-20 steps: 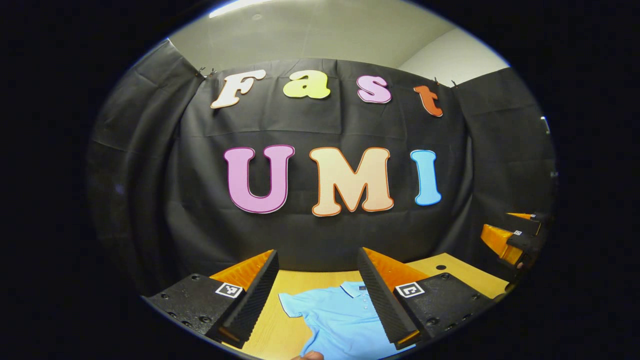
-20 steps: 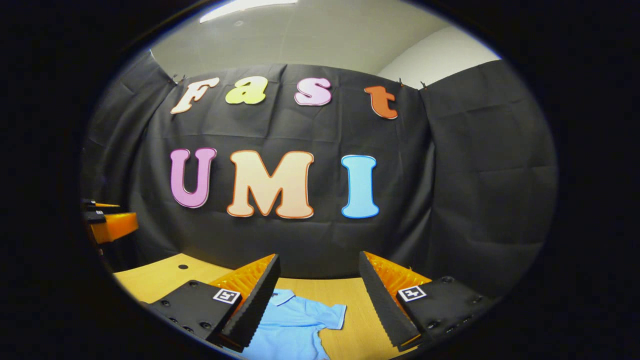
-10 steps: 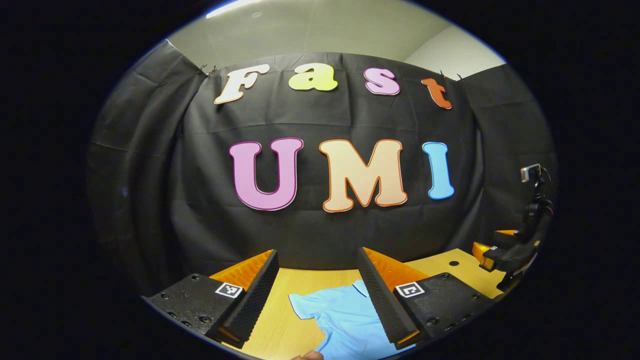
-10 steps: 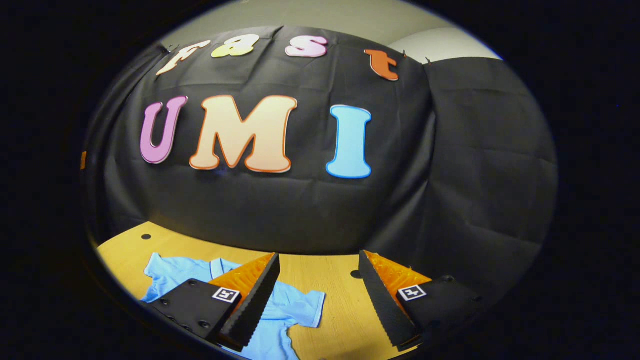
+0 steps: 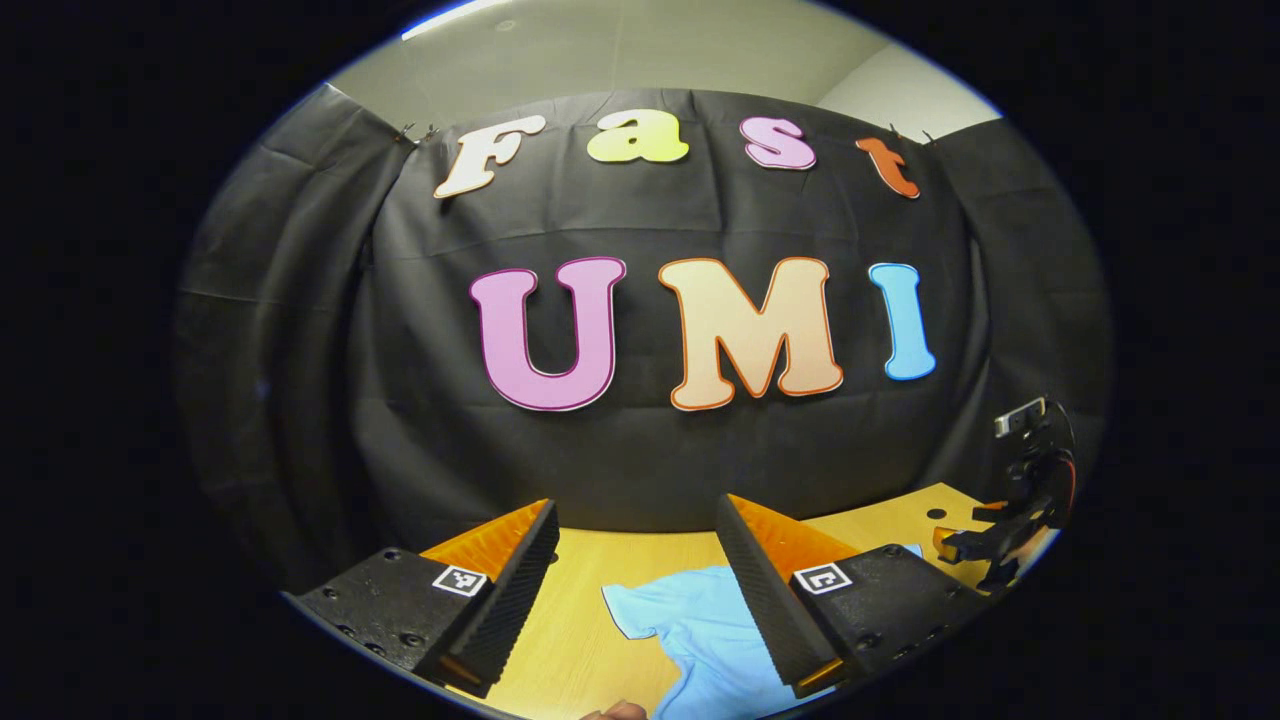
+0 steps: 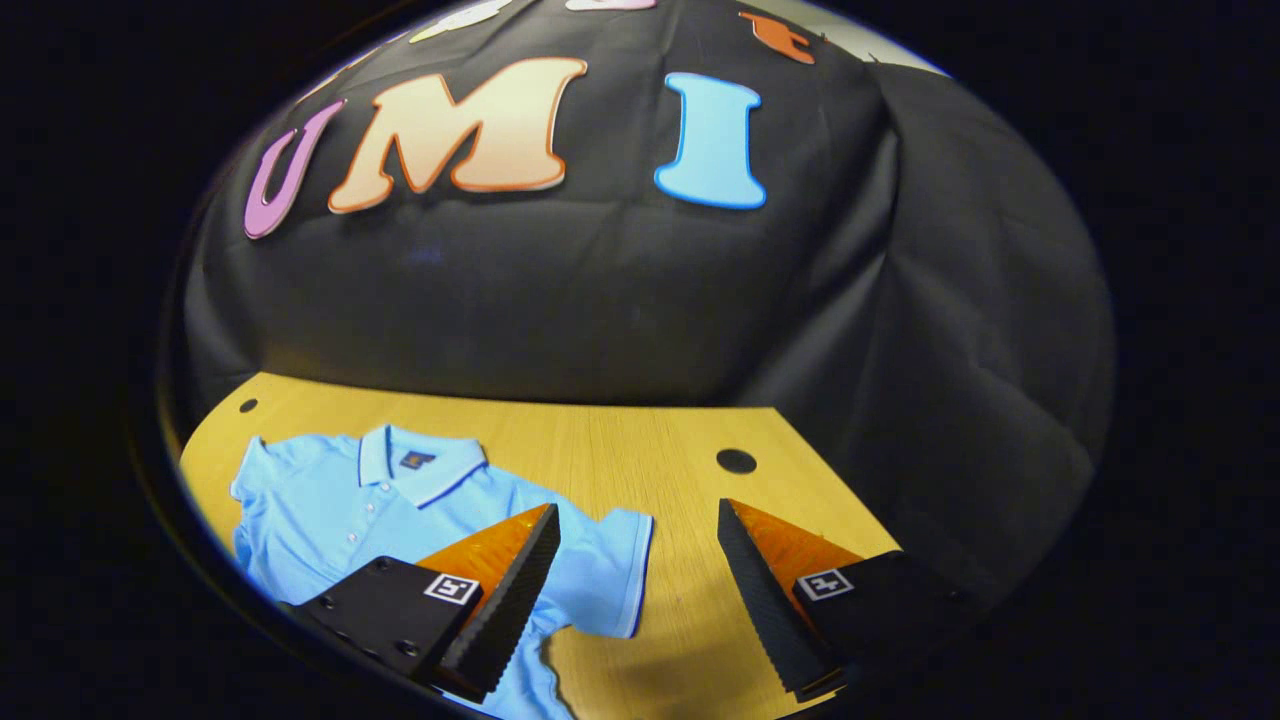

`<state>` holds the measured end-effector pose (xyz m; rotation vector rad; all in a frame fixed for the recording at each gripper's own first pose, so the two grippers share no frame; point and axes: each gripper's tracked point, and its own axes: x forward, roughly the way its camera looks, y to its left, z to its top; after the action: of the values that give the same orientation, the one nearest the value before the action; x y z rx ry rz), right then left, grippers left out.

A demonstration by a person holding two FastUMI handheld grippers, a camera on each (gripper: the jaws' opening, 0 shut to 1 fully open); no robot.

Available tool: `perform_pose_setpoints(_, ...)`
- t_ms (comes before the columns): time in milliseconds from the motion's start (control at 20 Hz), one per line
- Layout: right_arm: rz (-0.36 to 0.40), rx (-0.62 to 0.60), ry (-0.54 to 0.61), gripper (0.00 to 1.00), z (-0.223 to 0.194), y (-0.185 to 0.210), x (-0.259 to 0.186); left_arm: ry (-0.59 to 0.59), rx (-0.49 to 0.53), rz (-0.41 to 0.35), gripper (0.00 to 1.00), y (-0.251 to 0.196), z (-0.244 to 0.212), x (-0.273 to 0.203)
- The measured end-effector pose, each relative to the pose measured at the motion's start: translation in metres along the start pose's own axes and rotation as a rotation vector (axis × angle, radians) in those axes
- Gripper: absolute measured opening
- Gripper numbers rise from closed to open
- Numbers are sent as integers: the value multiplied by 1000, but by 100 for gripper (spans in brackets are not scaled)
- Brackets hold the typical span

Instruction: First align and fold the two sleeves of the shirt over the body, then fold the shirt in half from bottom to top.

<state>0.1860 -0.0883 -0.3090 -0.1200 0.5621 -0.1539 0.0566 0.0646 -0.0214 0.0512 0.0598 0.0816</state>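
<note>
Shirt (image 6: 330,500): light blue polo, white-striped collar, spread flat on desk (image 6: 620,440), sleeves unfolded. Left hand-held gripper (image 5: 637,590) and right hand-held gripper (image 6: 637,590): wide, empty.

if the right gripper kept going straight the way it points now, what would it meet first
Probably the shirt's sleeve, which lies flat on the table just ahead between the open fingers of the right gripper. Depth is unclear, so it might land on bare wood beside the sleeve's hem instead.

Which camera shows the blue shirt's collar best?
The right gripper view: the collar of the shirt lies in plain sight on the table. In the left gripper view, a sleeve shows but the left gripper covers the collar.
</note>
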Motion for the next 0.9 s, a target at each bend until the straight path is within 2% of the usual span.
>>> perform_pose_setpoints(200, -20, 20, 96, 100, -34, -6, 31, 26, 0, 30, 95, 12, -9, 6)
perform_pose_setpoints(650, -6, 79, 297, 99, -92, 2, 50, 53, 8, 45, 95, 14, -19, 20)
perform_pose_setpoints(750, 18, 113, 311, 95, -96, 9, 52, 51, 8, 38, 97, 12, -19, 20)
perform_pose_setpoints(900, 45, 154, 321, 75, -94, 13, 57, 59, 1, 31, 95, 9, -21, 23)
